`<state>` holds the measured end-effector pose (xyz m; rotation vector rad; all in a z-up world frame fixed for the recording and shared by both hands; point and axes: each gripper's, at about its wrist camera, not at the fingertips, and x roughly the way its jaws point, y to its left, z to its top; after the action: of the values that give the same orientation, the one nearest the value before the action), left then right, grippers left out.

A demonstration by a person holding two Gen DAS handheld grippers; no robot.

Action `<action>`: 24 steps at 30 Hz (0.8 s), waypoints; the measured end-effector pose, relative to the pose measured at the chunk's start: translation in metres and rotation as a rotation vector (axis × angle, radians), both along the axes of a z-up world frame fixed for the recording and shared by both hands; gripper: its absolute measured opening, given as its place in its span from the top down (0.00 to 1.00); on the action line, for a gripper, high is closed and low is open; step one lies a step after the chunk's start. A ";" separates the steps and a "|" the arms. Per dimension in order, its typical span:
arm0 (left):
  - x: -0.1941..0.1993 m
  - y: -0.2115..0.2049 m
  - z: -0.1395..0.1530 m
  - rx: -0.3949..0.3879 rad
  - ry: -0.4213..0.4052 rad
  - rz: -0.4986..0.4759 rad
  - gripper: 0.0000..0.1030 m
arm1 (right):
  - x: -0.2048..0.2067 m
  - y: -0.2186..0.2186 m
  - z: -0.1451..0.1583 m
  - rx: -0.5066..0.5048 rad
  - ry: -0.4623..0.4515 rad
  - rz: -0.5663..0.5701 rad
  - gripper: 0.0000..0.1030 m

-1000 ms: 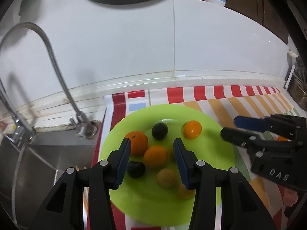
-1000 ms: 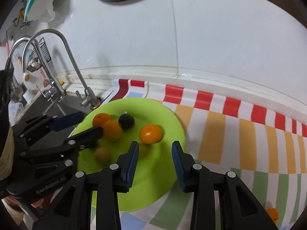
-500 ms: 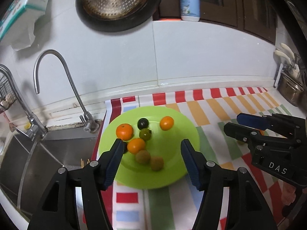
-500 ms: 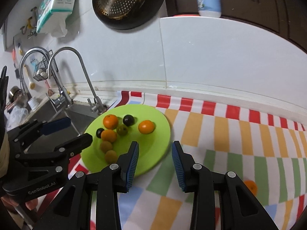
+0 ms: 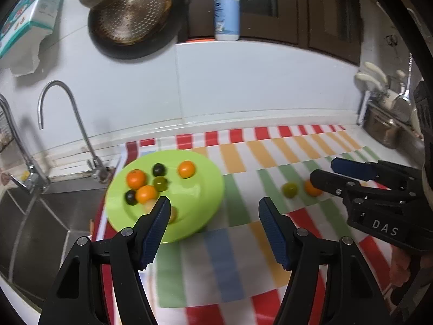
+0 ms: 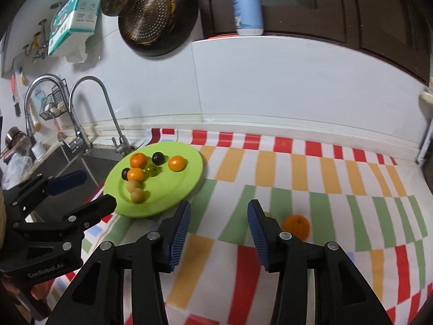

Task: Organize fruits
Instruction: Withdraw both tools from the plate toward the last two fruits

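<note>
A green plate (image 5: 200, 189) (image 6: 186, 178) sits on the striped cloth beside the sink and holds several small fruits: oranges, dark ones, a green one and tan ones. An orange (image 6: 296, 226) (image 5: 311, 188) and a green fruit (image 5: 289, 189) lie loose on the cloth to the right; in the right wrist view the green fruit is mostly hidden behind a finger. My left gripper (image 5: 213, 228) is open and empty, above the cloth just right of the plate. My right gripper (image 6: 217, 230) is open and empty, just left of the loose orange.
A sink (image 5: 40, 216) with two taps (image 5: 78, 124) lies left of the plate. A strainer pan (image 5: 130, 13) hangs on the white wall, and a soap bottle (image 5: 226, 10) stands on the ledge. A metal pot (image 5: 384, 132) and utensils stand at the far right.
Both grippers have pulled back and up from the plate and opened wider. The view now takes in the loose orange and green fruit on the cloth to the right.
</note>
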<state>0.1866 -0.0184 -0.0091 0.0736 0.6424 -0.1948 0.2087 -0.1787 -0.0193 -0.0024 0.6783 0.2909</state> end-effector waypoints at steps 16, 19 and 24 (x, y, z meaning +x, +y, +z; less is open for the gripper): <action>-0.005 -0.054 0.004 0.017 -0.087 -0.169 0.28 | -0.022 -0.046 0.006 -0.051 -0.058 -0.080 0.56; 0.000 -0.064 -0.001 0.026 -0.093 -0.220 0.28 | -0.017 -0.053 -0.001 -0.057 -0.038 -0.088 0.56; 0.010 -0.075 -0.010 0.034 -0.100 -0.278 0.28 | -0.009 -0.061 -0.013 -0.064 -0.005 -0.100 0.56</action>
<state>0.1966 -0.0929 -0.0187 0.2046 0.5346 -0.4455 0.1997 -0.2402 -0.0319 -0.0302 0.6808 0.1730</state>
